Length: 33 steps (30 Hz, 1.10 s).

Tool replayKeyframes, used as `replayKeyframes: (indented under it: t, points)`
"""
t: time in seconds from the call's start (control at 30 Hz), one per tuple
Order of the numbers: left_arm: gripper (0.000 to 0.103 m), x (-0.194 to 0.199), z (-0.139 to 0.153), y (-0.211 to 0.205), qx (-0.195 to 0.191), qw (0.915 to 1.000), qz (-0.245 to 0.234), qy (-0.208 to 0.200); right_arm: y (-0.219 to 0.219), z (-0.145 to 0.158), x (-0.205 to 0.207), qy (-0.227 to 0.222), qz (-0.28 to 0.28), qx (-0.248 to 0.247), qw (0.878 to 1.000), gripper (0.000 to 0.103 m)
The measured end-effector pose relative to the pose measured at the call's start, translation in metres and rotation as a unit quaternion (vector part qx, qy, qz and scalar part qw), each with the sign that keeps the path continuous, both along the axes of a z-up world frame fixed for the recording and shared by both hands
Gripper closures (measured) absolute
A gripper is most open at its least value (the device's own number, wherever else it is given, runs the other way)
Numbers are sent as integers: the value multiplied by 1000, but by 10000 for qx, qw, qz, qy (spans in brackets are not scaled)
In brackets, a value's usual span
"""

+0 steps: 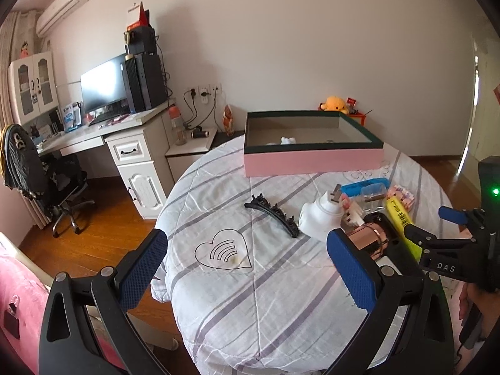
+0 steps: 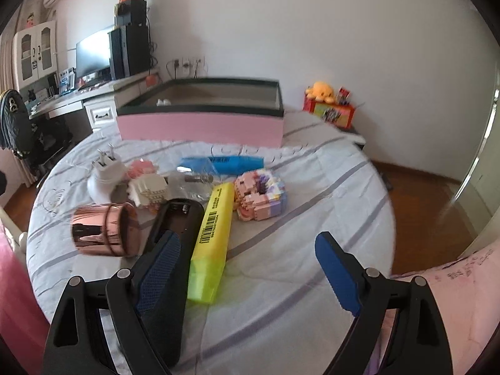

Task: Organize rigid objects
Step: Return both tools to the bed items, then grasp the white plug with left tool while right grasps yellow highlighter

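On the striped quilt (image 1: 250, 297) lies a pile: a yellow highlighter (image 2: 212, 237), a rose-gold cup (image 2: 103, 231) on its side, a black battery-compartment device (image 2: 175, 218), a white plug (image 2: 104, 175), brick models (image 2: 261, 193) and a blue case (image 2: 222, 162). A black hair clip (image 1: 273, 215) lies apart, left of the pile. Behind stands the open pink box (image 1: 312, 159) with a small white thing inside. My left gripper (image 1: 250, 265) hangs open over bare quilt. My right gripper (image 2: 247, 265) is open above the highlighter's near end, holding nothing.
A desk (image 1: 93, 131) with a monitor, a computer tower and an office chair (image 1: 47, 181) stand to the left across the wooden floor. A yellow plush (image 2: 322, 90) sits on a red box at the back right. Pink fabric edges the lower corners.
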<state>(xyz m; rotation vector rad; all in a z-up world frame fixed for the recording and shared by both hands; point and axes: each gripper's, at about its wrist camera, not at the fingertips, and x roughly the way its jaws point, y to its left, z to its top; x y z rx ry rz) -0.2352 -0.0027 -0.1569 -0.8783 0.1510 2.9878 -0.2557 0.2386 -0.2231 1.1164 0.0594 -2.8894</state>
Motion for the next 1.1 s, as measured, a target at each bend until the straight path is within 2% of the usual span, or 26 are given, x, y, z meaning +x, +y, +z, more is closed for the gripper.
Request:
replayKeyframes:
  t: [0.07, 0.13, 0.3, 0.4, 0.7, 0.93, 1.1]
  points:
    - [0, -5, -3, 0, 25, 10000, 4, -63, 0, -5, -6, -90, 96, -61, 9999, 18]
    - [0, -12, -7, 3, 41, 9999, -27, -142, 2, -7, -10, -110, 189, -196, 9996, 32]
    - [0, -27, -16, 16, 33, 9993, -205, -297, 5, -16, -18, -373, 403, -93, 9984, 74]
    - [0, -41, -22, 26, 55, 9987, -282, -423, 14, -15, -13, -337, 420, -201, 9983, 80]
    - [0, -82, -46, 57, -298, 9954, -511, -756, 15, -17, -16, -332, 517, -214, 9979, 81]
    - [0, -101, -52, 65, -284, 9929, -710, -915, 15, -17, -25, -326, 581, -267, 9974, 80]
    - [1, -112, -56, 72, -62, 9907, -966, -958, 15, -17, -32, -320, 610, -306, 9972, 80]
